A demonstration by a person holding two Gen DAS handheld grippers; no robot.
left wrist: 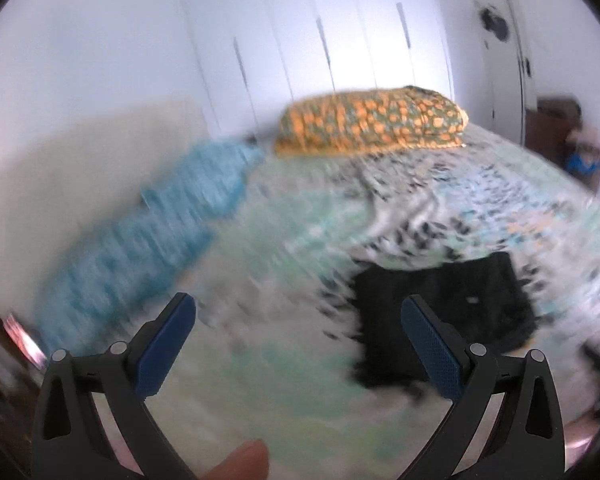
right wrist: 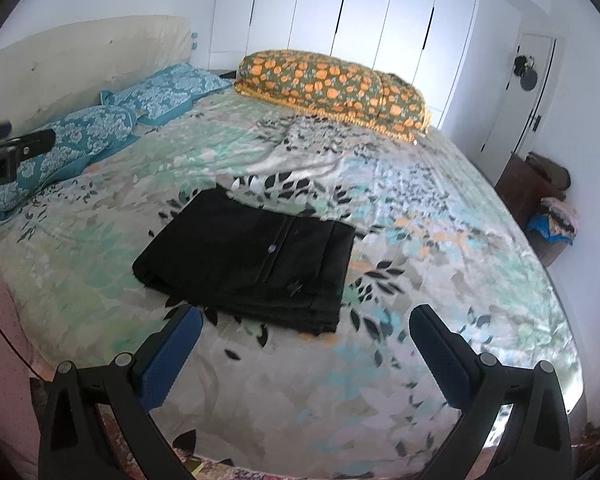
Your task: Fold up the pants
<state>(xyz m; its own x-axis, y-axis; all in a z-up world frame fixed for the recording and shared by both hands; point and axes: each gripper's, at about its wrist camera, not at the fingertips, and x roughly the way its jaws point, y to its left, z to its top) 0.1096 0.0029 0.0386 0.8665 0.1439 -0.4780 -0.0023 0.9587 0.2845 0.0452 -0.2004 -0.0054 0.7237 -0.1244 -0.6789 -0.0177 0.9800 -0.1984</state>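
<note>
Pants (left wrist: 444, 316), black and blurred, are seen on the bed (left wrist: 284, 248) beyond the left gripper (left wrist: 298, 308), whose jaws are spread empty. From the right gripper (right wrist: 306, 322), likewise released, they are shown folded on the bedspread.

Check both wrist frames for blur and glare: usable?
Left wrist: heavy motion blur smears the bedspread, pillows and pants; only the left claw is crisp. Right wrist: sharp, pants and right claw clear, wardrobe washed out by bright light. Fisheye bending and dark corners in both.
</note>
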